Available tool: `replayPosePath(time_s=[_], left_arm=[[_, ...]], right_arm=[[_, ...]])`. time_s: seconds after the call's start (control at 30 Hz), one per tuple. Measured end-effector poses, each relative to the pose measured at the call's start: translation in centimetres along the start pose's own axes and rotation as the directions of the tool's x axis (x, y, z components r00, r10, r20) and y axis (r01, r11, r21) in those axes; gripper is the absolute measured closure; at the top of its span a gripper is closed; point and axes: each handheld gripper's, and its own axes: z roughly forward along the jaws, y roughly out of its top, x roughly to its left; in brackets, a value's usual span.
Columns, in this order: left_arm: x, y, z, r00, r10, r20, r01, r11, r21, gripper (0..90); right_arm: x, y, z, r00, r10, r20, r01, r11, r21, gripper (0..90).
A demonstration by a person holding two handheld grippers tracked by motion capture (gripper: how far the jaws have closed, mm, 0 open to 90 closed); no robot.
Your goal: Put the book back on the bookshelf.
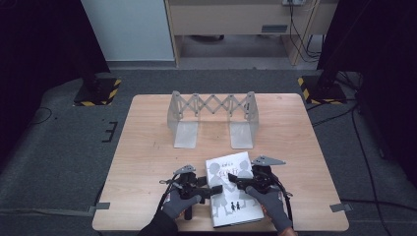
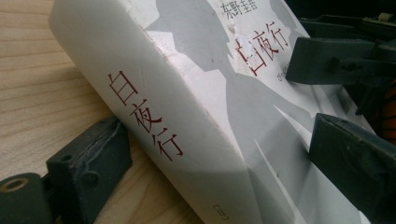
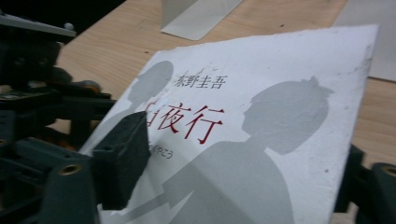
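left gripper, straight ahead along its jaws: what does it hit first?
Likely the white book: its spine side sits right between the left gripper jaws, which are spread wide. Beyond, over the cover, is the right gripper. Depth is hard to judge.

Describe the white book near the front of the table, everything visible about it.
The white book is a thick paperback with a scuffed matte cover showing grey silhouettes of two figures and red title characters, repeated down its spine. It lies cover up near the table's front edge, between the two grippers. In the left gripper view its spine side sits between the left gripper's jaws; the right gripper straddles the opposite edge, one pad over the cover.
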Motion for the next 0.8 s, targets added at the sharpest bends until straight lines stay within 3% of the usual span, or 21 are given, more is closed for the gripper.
replayPosePath(time_s=[0.17, 0.2, 0.3, 0.43, 0.8], left_arm=[[-0.1, 0.0, 0.1, 0.9998, 0.015, -0.014, -0.015, 0.9999, 0.006, 5.7], [-0.1, 0.1, 0.1, 0.9997, 0.017, -0.018, -0.017, 0.9998, 0.008, 6.8], [-0.1, 0.1, -0.1, 0.9994, 0.021, -0.028, -0.021, 0.9997, 0.012, 9.8], [-0.1, 0.1, -0.1, 0.9991, 0.022, -0.036, -0.021, 0.9997, 0.013, 11.6], [-0.1, 0.1, 0.0, 0.9989, 0.024, -0.039, -0.023, 0.9997, 0.013, 11.5]], right_arm=[[-0.1, -0.3, -0.1, 0.9988, -0.008, 0.049, 0.009, 0.9999, -0.014, 19.7], [-0.2, -0.3, -0.3, 0.9947, -0.026, 0.099, 0.03, 0.999, -0.034, 21.1], [-0.8, -0.4, -0.5, 0.9913, -0.025, 0.129, 0.029, 0.9991, -0.03, 23.9], [-1.5, -0.9, -0.2, 0.9931, 0.02, 0.115, -0.019, 0.9998, -0.009, 23.5], [-2.2, -1.0, -0.2, 0.9918, 0.089, 0.092, -0.092, 0.9954, 0.028, 19.4]])
